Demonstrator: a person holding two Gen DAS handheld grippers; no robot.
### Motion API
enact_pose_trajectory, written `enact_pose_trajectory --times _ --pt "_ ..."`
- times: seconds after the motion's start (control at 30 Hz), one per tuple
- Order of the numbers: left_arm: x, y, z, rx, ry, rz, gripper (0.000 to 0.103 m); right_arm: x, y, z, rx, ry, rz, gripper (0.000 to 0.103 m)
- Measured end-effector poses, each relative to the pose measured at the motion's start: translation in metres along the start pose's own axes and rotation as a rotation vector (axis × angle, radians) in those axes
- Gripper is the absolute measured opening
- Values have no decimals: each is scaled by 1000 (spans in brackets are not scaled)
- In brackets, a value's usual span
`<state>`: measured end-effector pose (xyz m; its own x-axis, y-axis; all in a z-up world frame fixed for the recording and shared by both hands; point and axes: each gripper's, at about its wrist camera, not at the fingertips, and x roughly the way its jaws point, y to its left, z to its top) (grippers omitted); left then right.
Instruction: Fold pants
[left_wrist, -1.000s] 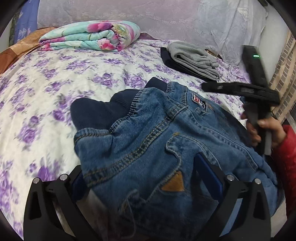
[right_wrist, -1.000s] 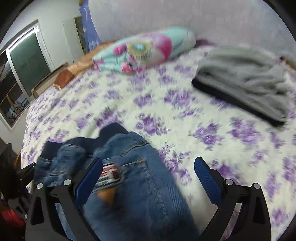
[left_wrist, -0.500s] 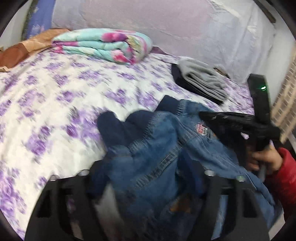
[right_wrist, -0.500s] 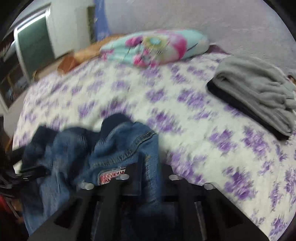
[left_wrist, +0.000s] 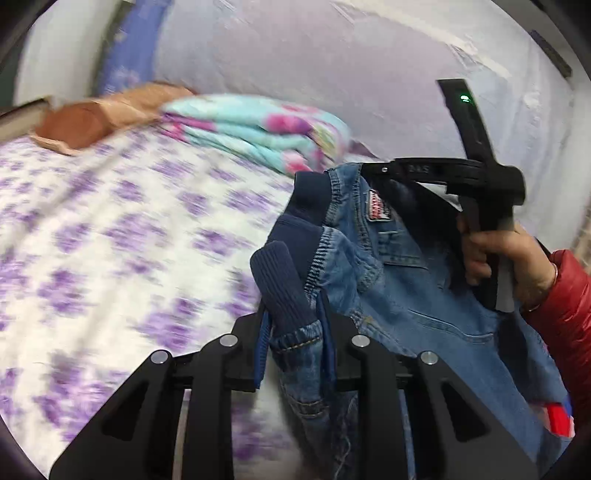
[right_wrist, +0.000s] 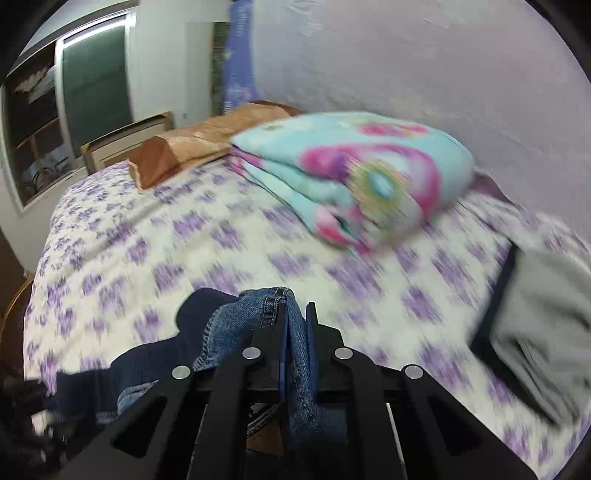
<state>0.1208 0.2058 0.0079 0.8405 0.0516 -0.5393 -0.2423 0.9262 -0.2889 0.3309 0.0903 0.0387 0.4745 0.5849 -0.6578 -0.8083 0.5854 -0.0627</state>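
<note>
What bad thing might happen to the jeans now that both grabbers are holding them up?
1. The left gripper pinches only a bunched bit of waistband, so the jeans might slip out.
2. The right gripper also holds just a thin edge; a tug could pull it free.
3. The jeans hang crumpled between them, so laying them on the bed may leave wrinkles.

The bedsheet (left_wrist: 110, 236) with purple flowers looks smeared and blurry in both views. The folded blanket (right_wrist: 354, 177) at 12 o'clock is fuzzy too. The grey clothes (right_wrist: 546, 306) at 3 o'clock are blurred and cut off by the edge. The jeans (left_wrist: 424, 295) run off the bottom, so their legs are hidden.
</note>
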Motion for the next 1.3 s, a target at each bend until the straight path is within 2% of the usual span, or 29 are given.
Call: enact_pose_trajectory --times 0.1,0.13,0.17,0.2,0.23,0.3,0.37,0.43,0.5,0.57,0.63,0.67,0.73,0.77,0.8,0.9,0.97,1.03,1.07,1.13,1.17,1.23,1.27,1.3 --pt "-5 21 2 -76 -18 40 23 32 29 18 -90 -21 -16 10" --pt "-1 25 2 -90 -9 69 23 45 34 22 -87 2 -10 11" --pt "7 34 0 -118 30 105 24 63 36 21 -76 68 9 12" --pt "15 42 -1 -162 79 99 25 86 35 18 -55 161 2 19" --pt "20 47 -2 -192 111 84 28 95 32 13 -38 192 -34 26" --pt "26 54 0 -208 147 61 42 83 24 9 0 160 -57 40" --pt "23 56 2 -216 138 63 50 52 11 10 72 116 -36 49" --pt "13 60 1 -226 105 49 56 -6 -9 4 155 45 13 56" --pt "-1 63 0 -236 41 59 69 -71 -23 -14 181 -8 5 69" --pt "-5 61 0 -224 29 45 70 -129 -36 -42 188 -39 -54 74" --pt "-10 52 -2 -182 35 12 70 -196 -50 -86 210 -58 -160 75" --pt "-13 45 -3 -149 34 7 71 -216 -57 -103 222 -58 -196 76" --pt "-20 26 -4 -73 20 11 74 -268 -79 -156 293 -54 -321 80" --pt "-25 10 -3 -14 4 17 79 -283 -86 -176 322 -48 -362 82" --pt "-29 -2 -3 24 -7 18 87 -304 -101 -209 377 -30 -430 82" --pt "-33 -43 3 136 -41 1 95 -335 -134 -270 515 3 -546 82" --pt "-35 -74 1 238 -57 -19 98 -358 -160 -313 654 -27 -609 82" --pt "-28 -94 -1 316 -69 -7 98 -368 -175 -336 772 -75 -579 82" --pt "-19 -106 -3 360 -73 20 98 -371 -186 -349 840 -100 -525 82" --pt "6 -118 -11 412 -39 63 98 -359 -199 -354 874 -92 -459 82" --pt "14 -118 -14 416 -19 65 98 -352 -205 -354 860 -79 -452 81" --pt "47 -113 -25 397 73 52 98 -336 -208 -348 821 -59 -438 79" --pt "64 -109 -27 383 171 63 99 -323 -212 -345 809 -39 -416 72" --pt "71 -103 -27 354 207 55 99 -316 -214 -345 809 -27 -396 61"
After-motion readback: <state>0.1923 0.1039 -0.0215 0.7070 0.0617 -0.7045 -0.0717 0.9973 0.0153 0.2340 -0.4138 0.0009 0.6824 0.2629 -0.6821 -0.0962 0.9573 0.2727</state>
